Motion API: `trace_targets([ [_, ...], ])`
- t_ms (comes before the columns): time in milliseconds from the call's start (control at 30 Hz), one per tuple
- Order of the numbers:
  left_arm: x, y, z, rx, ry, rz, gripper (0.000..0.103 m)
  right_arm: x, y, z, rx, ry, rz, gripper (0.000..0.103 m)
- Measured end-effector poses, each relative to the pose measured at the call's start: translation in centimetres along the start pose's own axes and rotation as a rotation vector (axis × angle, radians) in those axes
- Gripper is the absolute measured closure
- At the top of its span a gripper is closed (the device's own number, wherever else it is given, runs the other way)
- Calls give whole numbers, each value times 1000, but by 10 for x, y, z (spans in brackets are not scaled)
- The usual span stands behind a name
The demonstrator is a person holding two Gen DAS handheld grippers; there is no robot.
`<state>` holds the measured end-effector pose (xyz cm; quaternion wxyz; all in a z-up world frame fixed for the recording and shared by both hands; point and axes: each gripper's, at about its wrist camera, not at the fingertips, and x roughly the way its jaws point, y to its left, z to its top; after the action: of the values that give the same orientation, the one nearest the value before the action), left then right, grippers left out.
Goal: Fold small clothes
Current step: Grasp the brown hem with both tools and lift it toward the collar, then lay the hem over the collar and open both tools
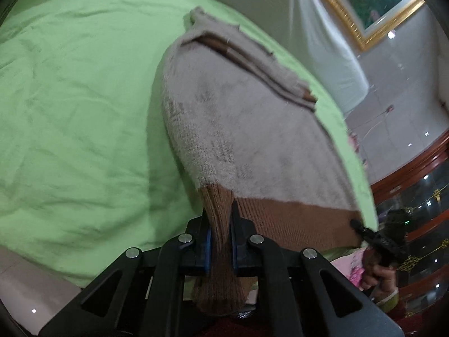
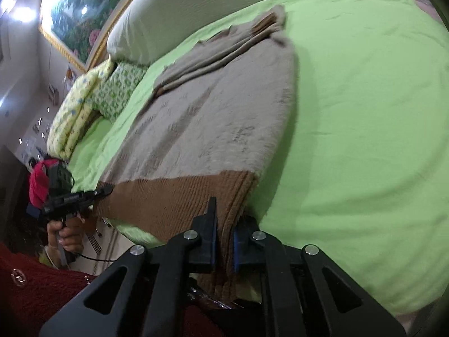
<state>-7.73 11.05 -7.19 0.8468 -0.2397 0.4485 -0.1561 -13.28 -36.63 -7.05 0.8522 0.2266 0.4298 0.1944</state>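
Note:
A beige knit sweater [image 1: 238,118] with a brown ribbed hem [image 1: 294,221] lies stretched over the green bedsheet [image 1: 78,106]. My left gripper [image 1: 221,224] is shut on one corner of the hem. My right gripper [image 2: 224,219] is shut on the other hem corner; it also shows in the left wrist view [image 1: 356,224]. The sweater [image 2: 213,112] runs away from me, its brown hem [image 2: 182,193] taut between the two grippers. The left gripper shows at the left of the right wrist view [image 2: 108,189]. A sleeve with a brown cuff [image 2: 266,24] lies bunched at the far end.
Patterned pillows [image 2: 89,104] and a white headboard cushion [image 2: 174,14] sit at the head of the bed. A gold-framed picture [image 1: 373,2] hangs on the wall. A dark red wooden cabinet [image 1: 421,174] stands beside the bed.

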Motion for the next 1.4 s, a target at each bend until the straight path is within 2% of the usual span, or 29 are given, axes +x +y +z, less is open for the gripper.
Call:
trace_targets([
  [133,-10,-14,25,26,-61,-47,95,-3,-2,9,30,-32,65,94],
  [267,-16,-29,60,48,-131,-87,95,-5,15,38,-3,-103,145,94],
  [467,-9,-45,123,60,-180,-89,95,-18,28,109,-25,-272,226,94],
  [633,14,-58,198,74,-241,-42,95,-4,31,183,-35,-348,188,94],
  [800,59,-56,271,67,-226,24,95,34,27,246,-34,-358,157,94],
  [1067,143,-45,356,64,-190,96,95,100,-4,330,9,-322,89,94],
  [1200,178,-28,383,35,-168,110,95,134,-23,361,29,-293,51,94],
  [1400,224,-4,409,5,-134,122,94,178,-46,383,53,-249,7,94],
])
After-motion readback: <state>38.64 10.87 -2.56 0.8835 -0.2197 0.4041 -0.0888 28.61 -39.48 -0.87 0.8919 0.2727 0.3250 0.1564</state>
